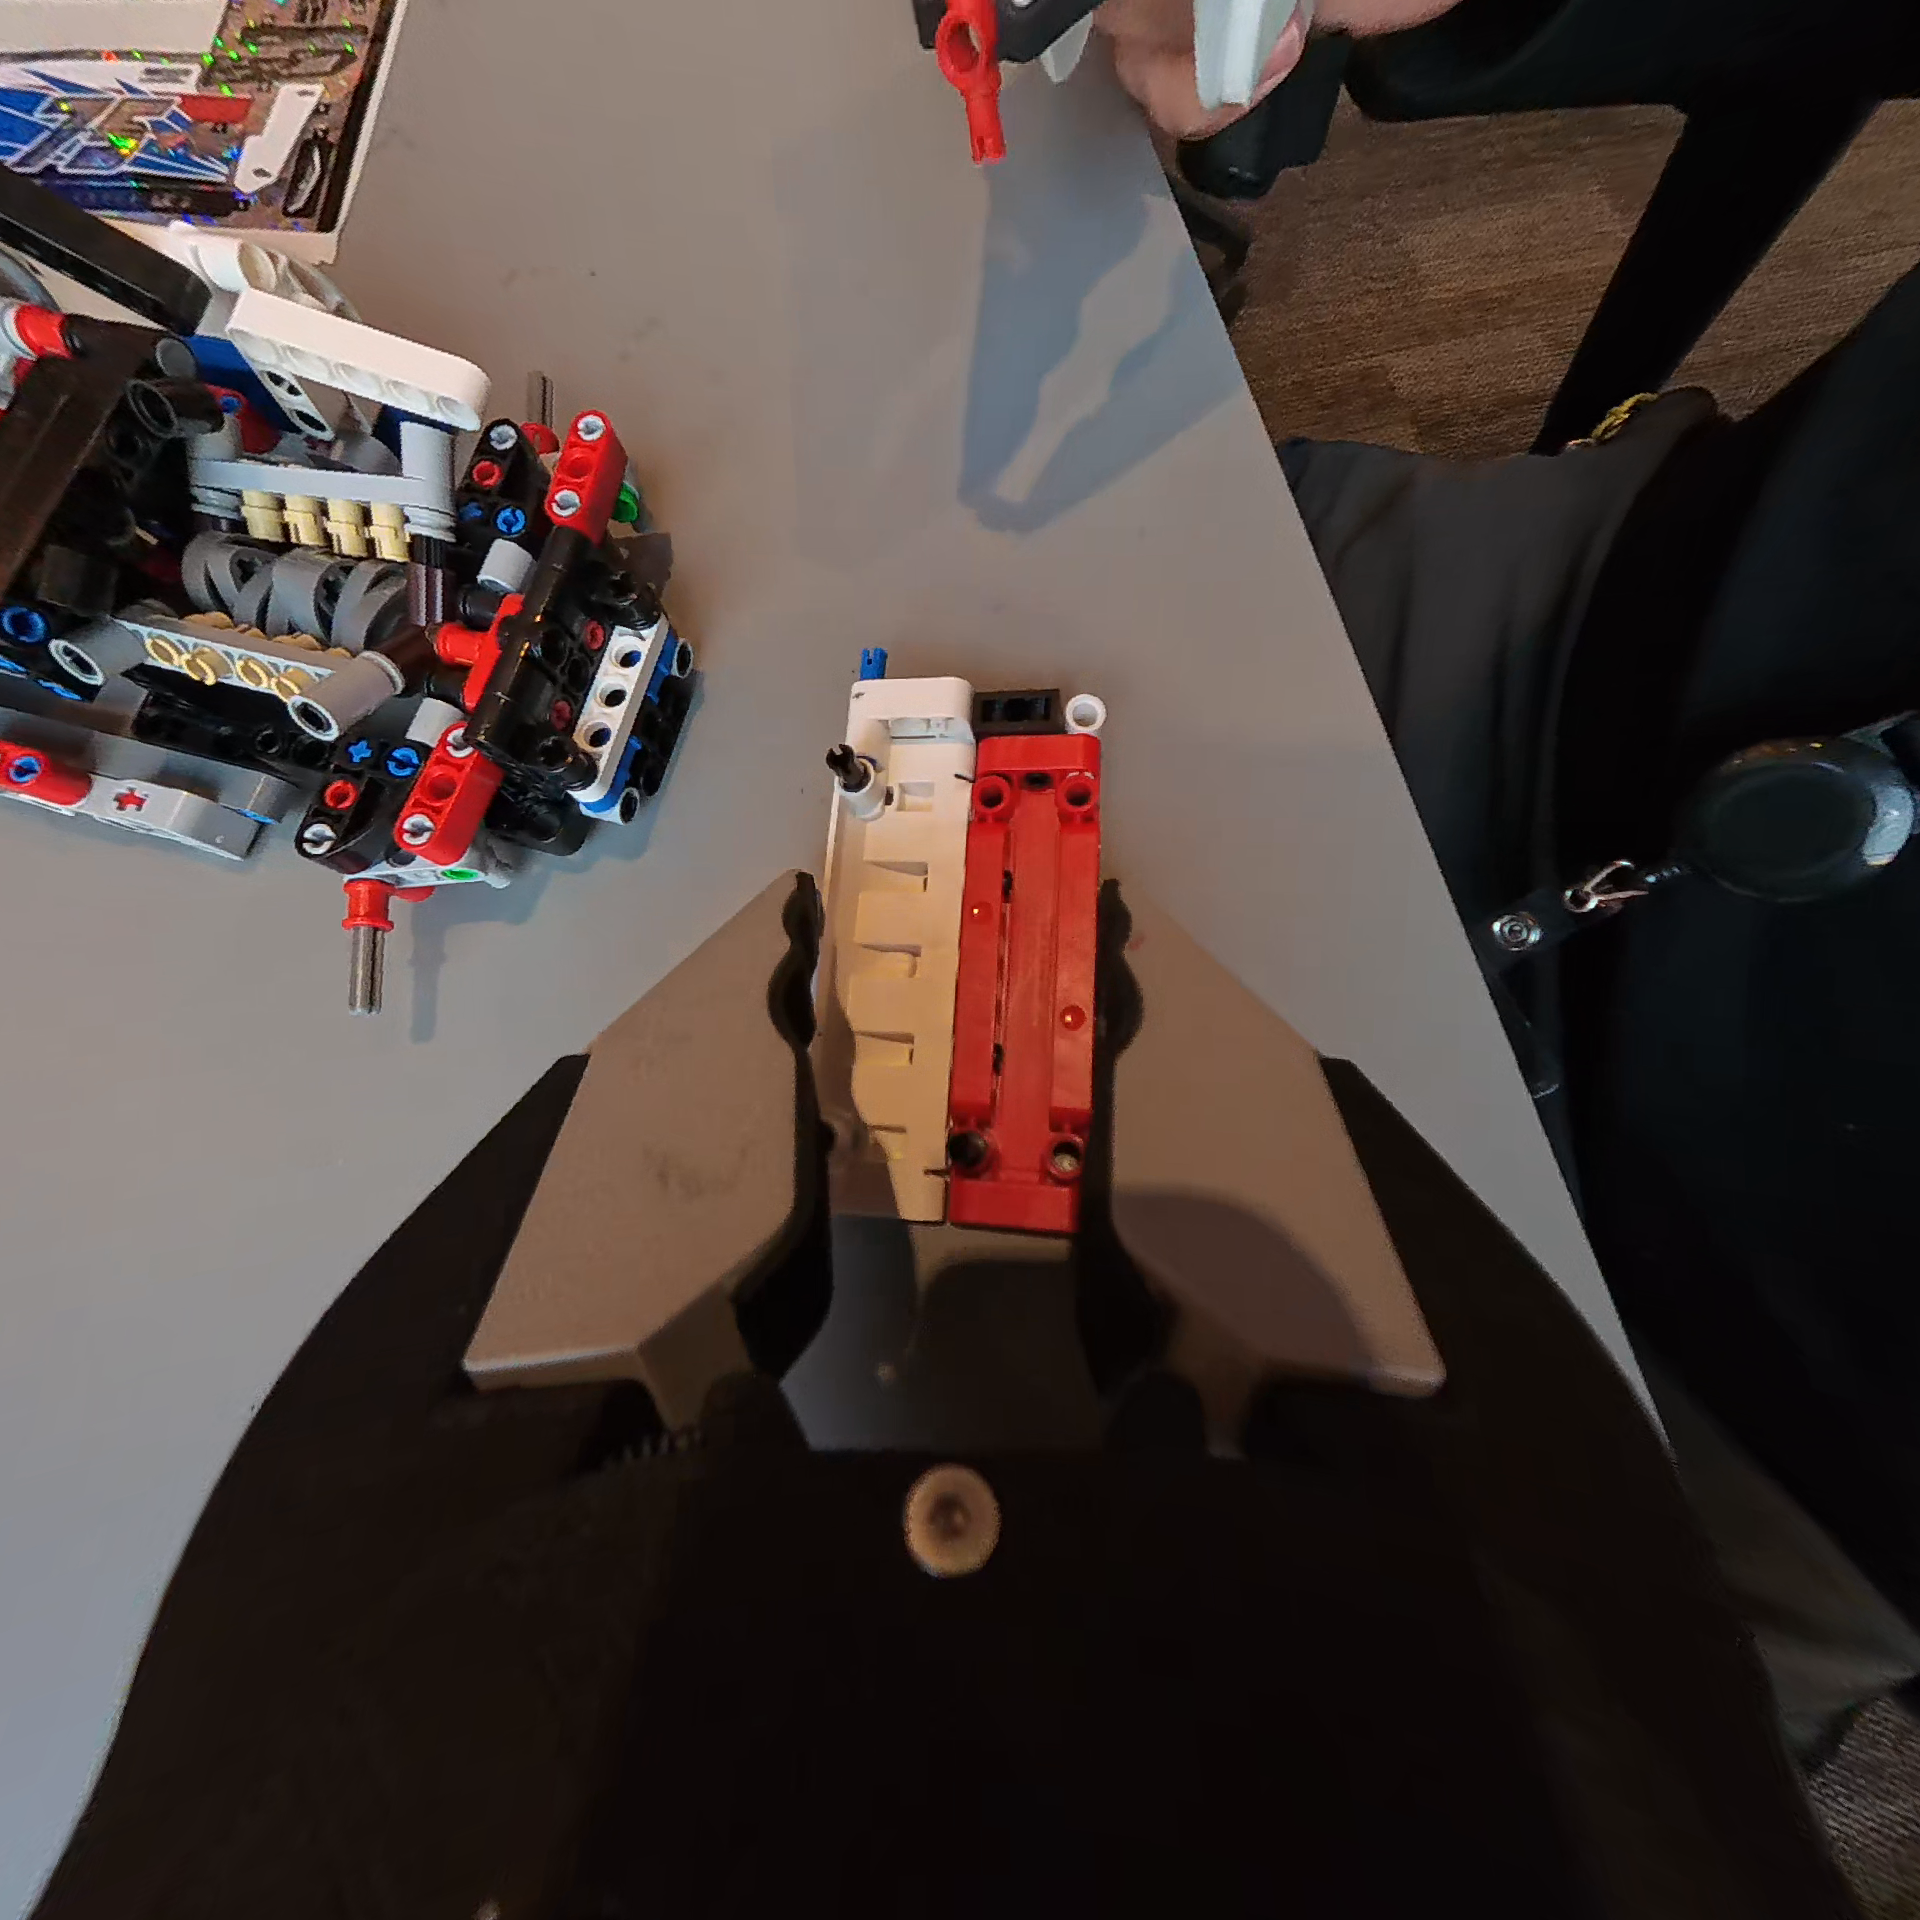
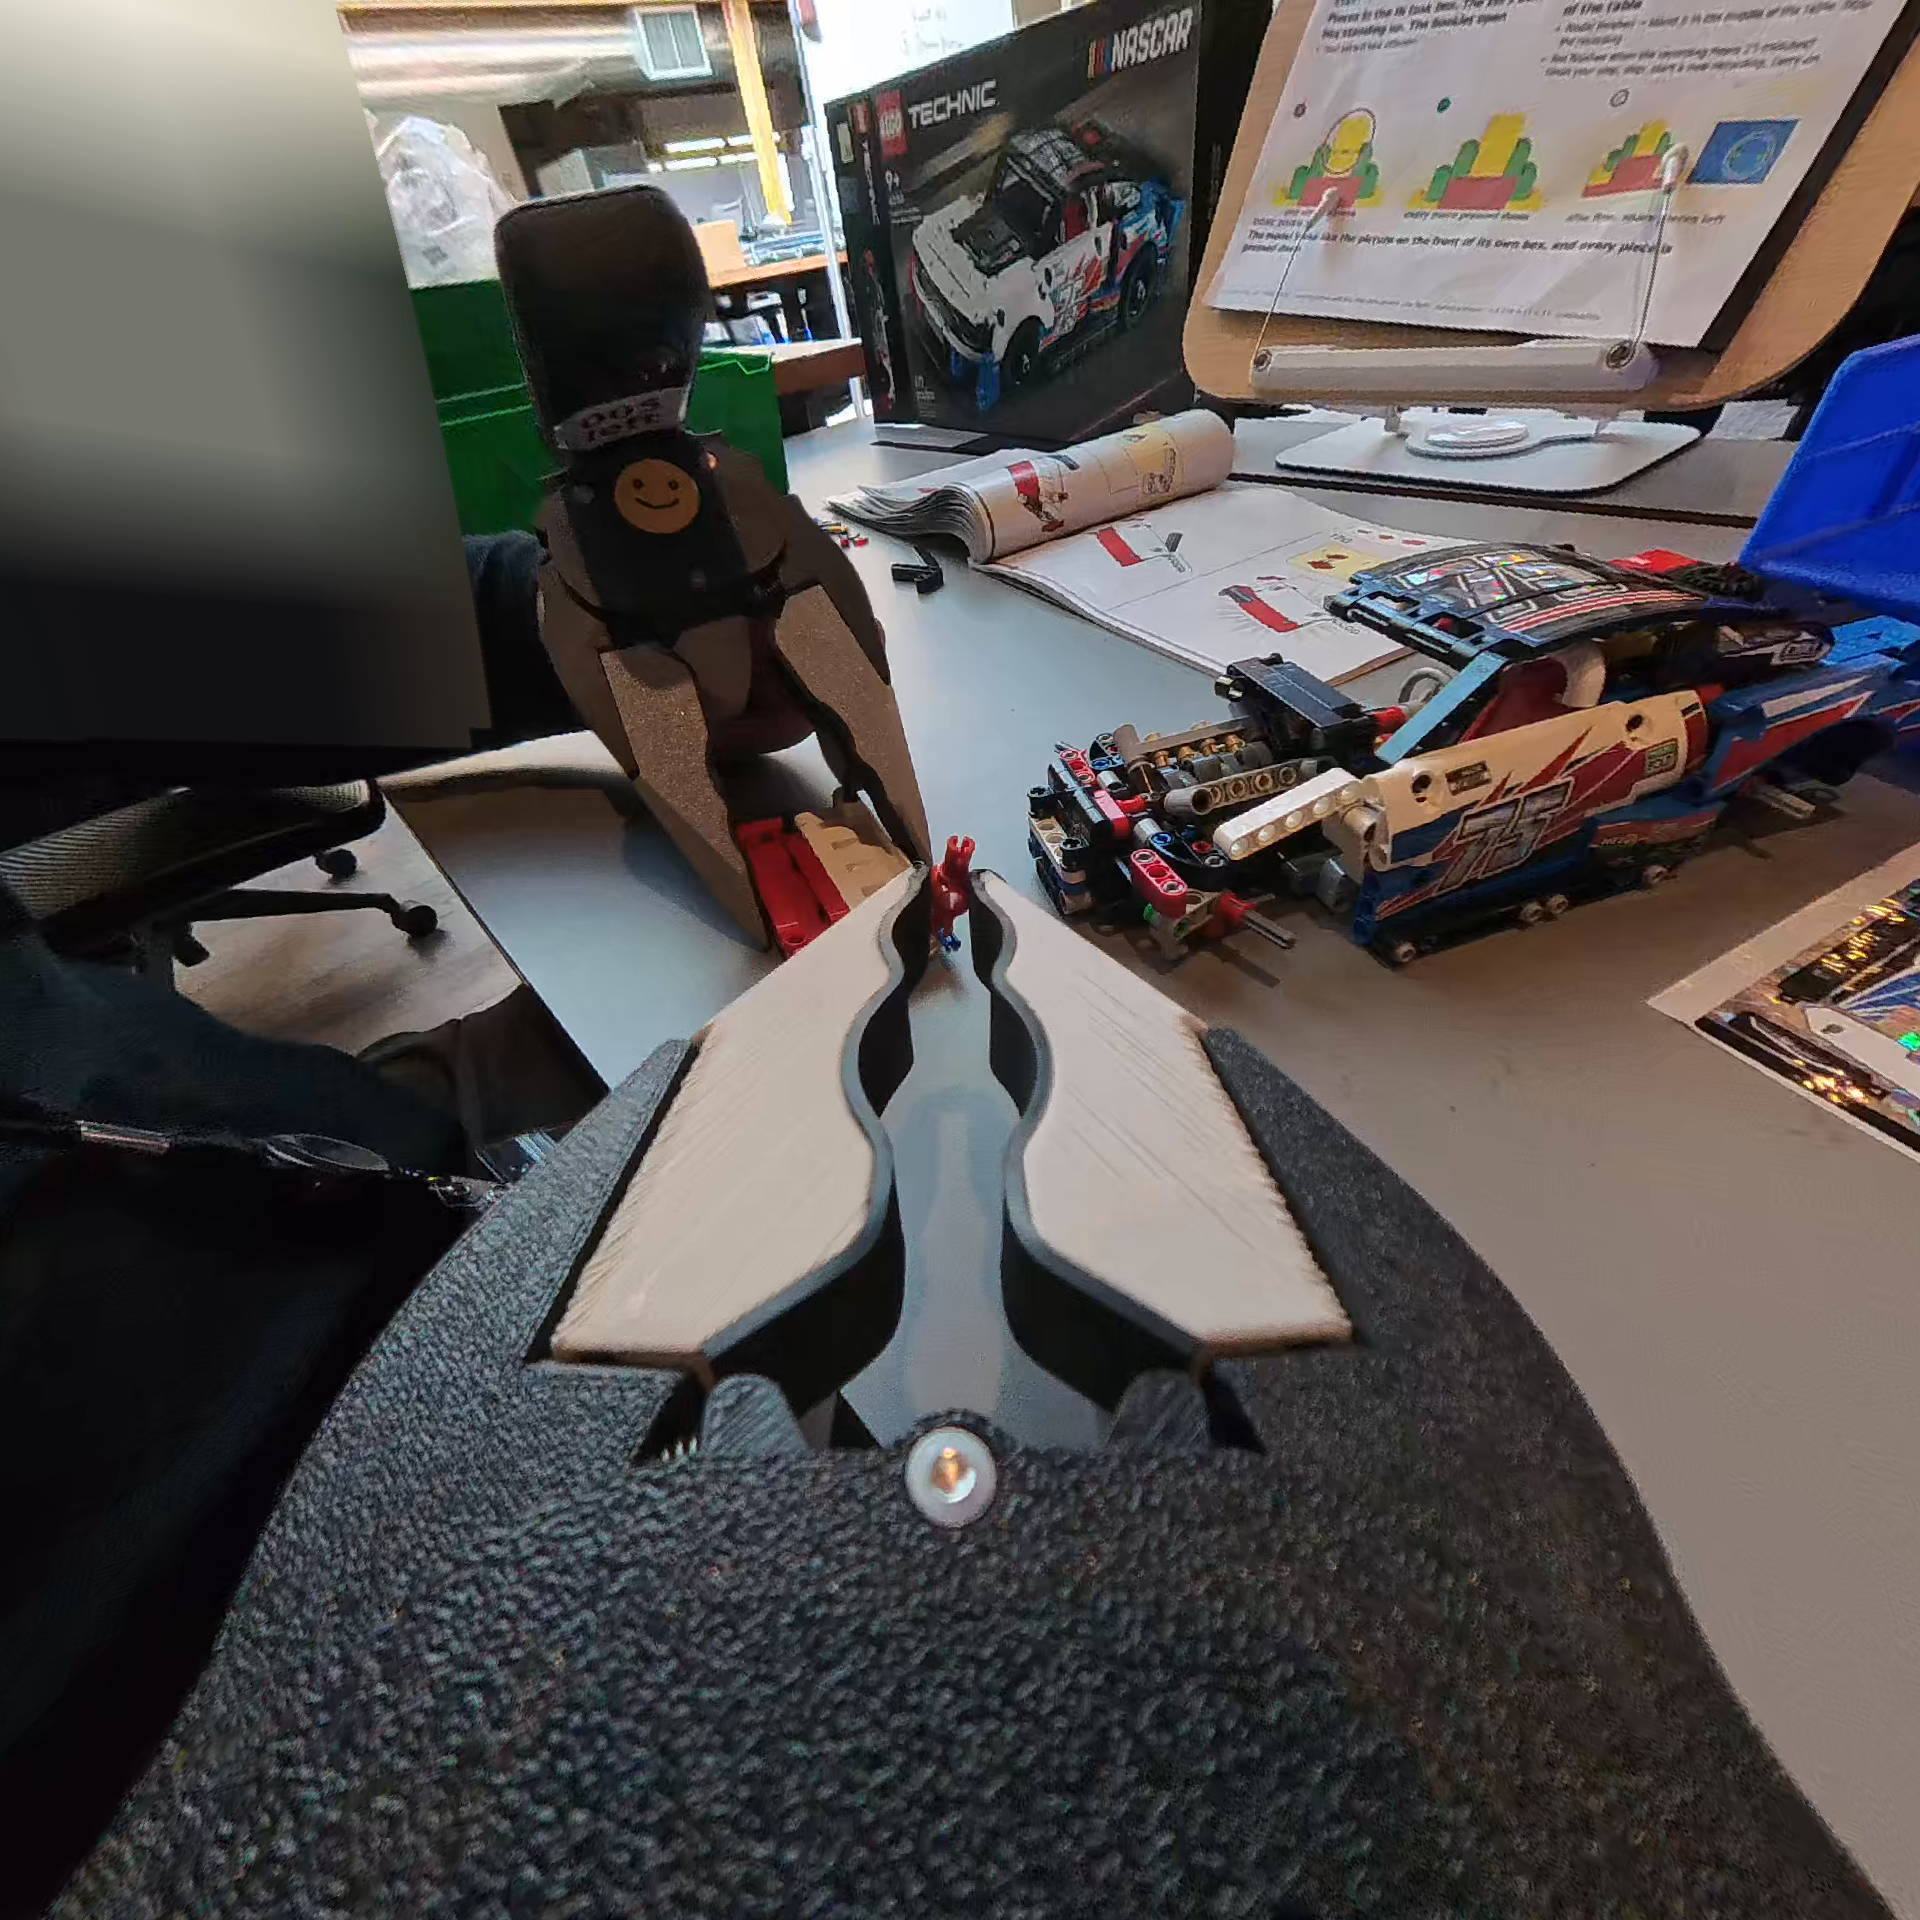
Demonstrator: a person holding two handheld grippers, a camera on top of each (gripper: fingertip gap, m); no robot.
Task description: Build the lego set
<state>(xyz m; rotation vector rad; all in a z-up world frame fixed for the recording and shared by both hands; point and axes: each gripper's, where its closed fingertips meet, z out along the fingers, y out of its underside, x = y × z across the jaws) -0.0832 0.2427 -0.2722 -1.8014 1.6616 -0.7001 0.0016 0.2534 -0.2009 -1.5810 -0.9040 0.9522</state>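
The left gripper (image 1: 961, 904) squeezes a flat block made of a red plastic panel and a white plastic panel joined side by side (image 1: 966, 945). One finger presses each long side, and the block sits low over the grey table (image 1: 727, 260), near its edge. The right gripper (image 2: 951, 894) pinches a small red plastic connector pin (image 2: 951, 883) at its very tips, just beside the block. Farther off on the table sits the half-built red, white and blue toy race car (image 2: 1507, 790), with its open engine end facing the grippers. Behind it lies an open paper instruction booklet (image 2: 1164, 551). Farthest back stands the black cardboard set box (image 2: 1029, 239).
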